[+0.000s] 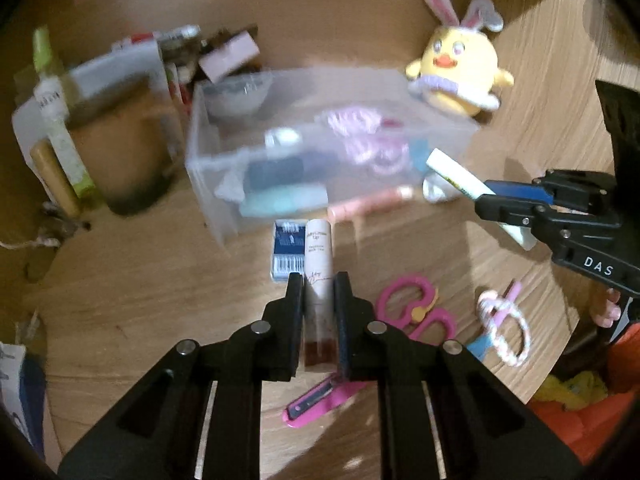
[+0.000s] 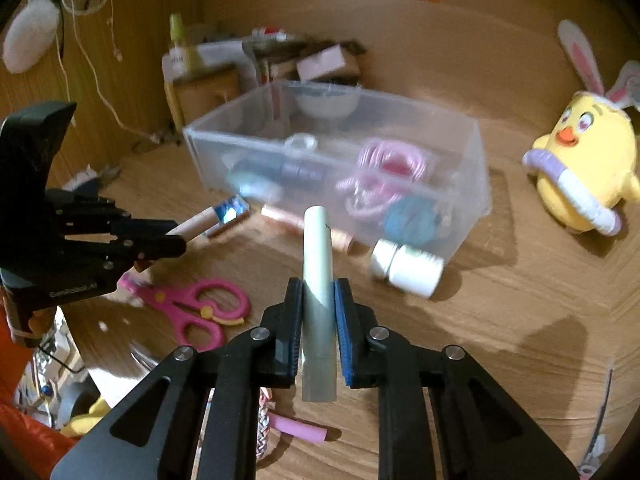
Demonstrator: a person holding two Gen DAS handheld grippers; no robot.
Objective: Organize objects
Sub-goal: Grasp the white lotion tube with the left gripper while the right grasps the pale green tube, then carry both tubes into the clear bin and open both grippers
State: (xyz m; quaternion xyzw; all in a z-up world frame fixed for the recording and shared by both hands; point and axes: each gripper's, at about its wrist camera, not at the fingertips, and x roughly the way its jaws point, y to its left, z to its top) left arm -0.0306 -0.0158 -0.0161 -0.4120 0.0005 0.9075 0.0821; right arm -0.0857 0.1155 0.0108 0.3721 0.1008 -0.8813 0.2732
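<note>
My left gripper (image 1: 318, 280) is shut on a beige lip-gloss tube (image 1: 318, 264) with a dark red end, held above the table in front of the clear plastic box (image 1: 208, 168). My right gripper (image 2: 318, 284) is shut on a pale green tube (image 2: 318, 264) and shows at the right of the left wrist view (image 1: 486, 196). The left gripper shows in the right wrist view (image 2: 176, 236) at the left. The clear box (image 2: 476, 168) holds pink hair ties (image 2: 380, 164), a blue item and dark tubes.
On the table lie pink scissors (image 2: 196, 308), a white bottle (image 2: 408, 266), a peach tube (image 1: 368, 204), a blue-white small box (image 1: 286, 252), a pink cutter (image 1: 320, 398) and a pink-white ring (image 1: 506, 328). A yellow chick plush (image 2: 584, 160) sits right. White organizer (image 1: 116, 68) stands at back left.
</note>
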